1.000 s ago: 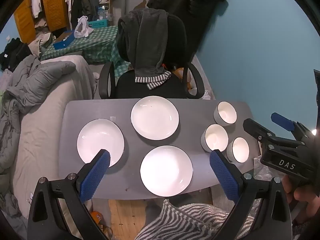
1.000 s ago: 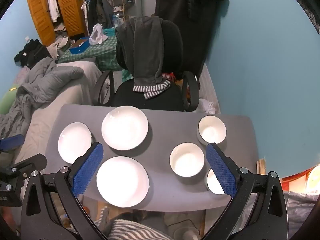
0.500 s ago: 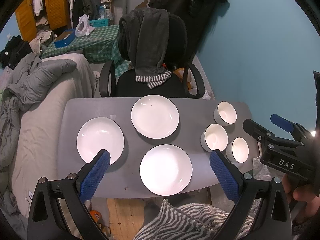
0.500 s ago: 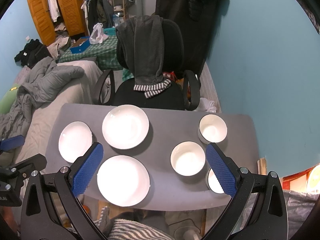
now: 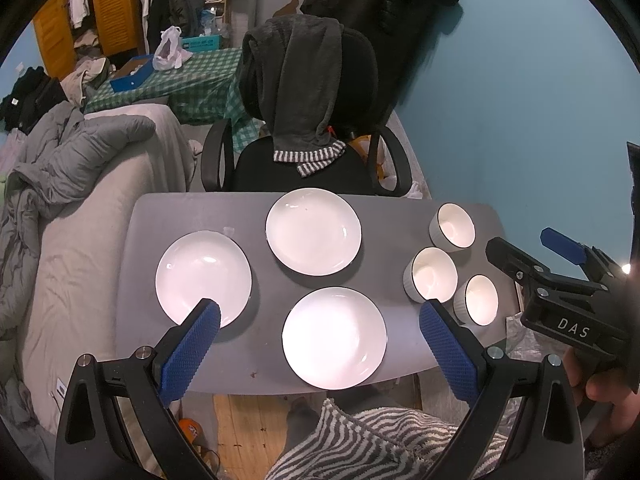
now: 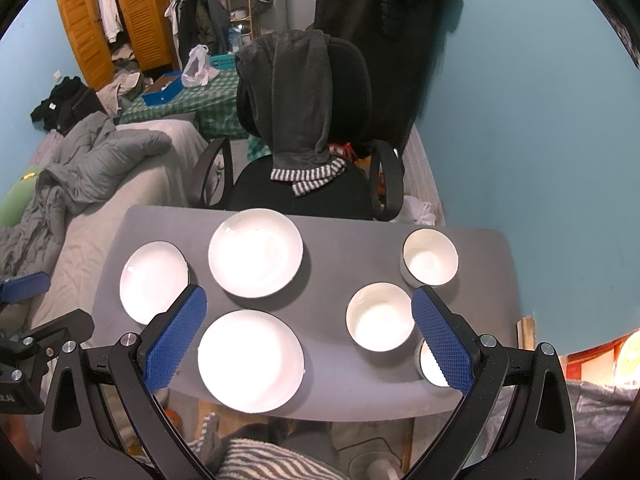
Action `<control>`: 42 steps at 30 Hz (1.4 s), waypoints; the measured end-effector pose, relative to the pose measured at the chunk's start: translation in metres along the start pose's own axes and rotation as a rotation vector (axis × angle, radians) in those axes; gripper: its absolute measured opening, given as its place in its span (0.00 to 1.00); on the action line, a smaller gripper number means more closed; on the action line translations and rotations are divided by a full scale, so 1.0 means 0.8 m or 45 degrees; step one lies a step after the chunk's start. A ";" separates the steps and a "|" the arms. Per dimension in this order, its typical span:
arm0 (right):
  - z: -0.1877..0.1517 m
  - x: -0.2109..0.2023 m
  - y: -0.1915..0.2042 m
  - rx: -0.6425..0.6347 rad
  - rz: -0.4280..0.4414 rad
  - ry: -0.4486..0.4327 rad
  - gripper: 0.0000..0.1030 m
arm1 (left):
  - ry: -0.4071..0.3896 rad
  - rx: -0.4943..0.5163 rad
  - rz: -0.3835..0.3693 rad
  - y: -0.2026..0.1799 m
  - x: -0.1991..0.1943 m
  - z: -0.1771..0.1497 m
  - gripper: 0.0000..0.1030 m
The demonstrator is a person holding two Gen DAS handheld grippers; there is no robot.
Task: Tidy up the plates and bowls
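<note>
Plates (image 5: 334,336) and bowls (image 6: 380,322) below both gaping hand-held grippers (image 6: 306,338)

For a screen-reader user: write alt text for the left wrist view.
Three white plates and three white bowls sit apart, unstacked, on a grey table, seen between the open blue-padded jaws of the left gripper. The right gripper hangs at the right edge, a black office chair behind.

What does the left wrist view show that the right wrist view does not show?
Only the left wrist view shows the nearest bowl whole and the "DAS" lettering on the right gripper. Only the right wrist view shows that bowl half hidden behind a finger pad, and a green pillow at the left edge. Both show three plates and three bowls apart on the grey table, both grippers open and empty.
</note>
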State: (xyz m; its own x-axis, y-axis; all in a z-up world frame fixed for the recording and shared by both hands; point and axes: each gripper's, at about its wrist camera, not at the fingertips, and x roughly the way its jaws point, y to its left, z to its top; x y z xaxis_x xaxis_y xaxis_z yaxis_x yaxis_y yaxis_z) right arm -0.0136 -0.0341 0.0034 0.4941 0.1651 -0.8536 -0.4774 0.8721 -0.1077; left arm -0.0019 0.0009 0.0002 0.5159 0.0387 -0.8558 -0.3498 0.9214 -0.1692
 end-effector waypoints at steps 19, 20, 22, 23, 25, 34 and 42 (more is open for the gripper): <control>0.002 0.002 -0.002 0.001 0.003 0.002 0.98 | 0.003 0.011 -0.007 0.002 0.000 0.000 0.98; 0.003 0.003 -0.003 0.002 0.003 0.002 0.98 | 0.002 0.012 -0.007 0.002 0.000 0.000 0.98; 0.002 0.002 -0.001 0.001 0.003 0.003 0.98 | 0.004 0.014 -0.004 0.001 0.001 0.001 0.98; 0.004 0.003 -0.003 0.001 0.001 0.004 0.98 | 0.004 0.016 -0.001 0.001 0.001 0.001 0.98; 0.004 0.003 -0.004 0.002 0.003 0.005 0.98 | 0.009 0.019 0.005 0.001 0.001 0.001 0.98; 0.005 0.003 -0.004 0.001 0.002 0.005 0.98 | 0.020 -0.008 -0.012 0.004 0.003 0.003 0.98; 0.001 0.005 0.009 -0.013 0.002 0.018 0.98 | 0.038 -0.032 -0.027 0.007 0.009 -0.001 0.98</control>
State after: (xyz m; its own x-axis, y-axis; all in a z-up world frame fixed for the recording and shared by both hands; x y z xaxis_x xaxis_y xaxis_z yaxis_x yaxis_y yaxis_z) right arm -0.0142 -0.0268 -0.0004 0.4832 0.1599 -0.8608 -0.4856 0.8670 -0.1116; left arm -0.0008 0.0063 -0.0072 0.5001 0.0074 -0.8660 -0.3587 0.9119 -0.1994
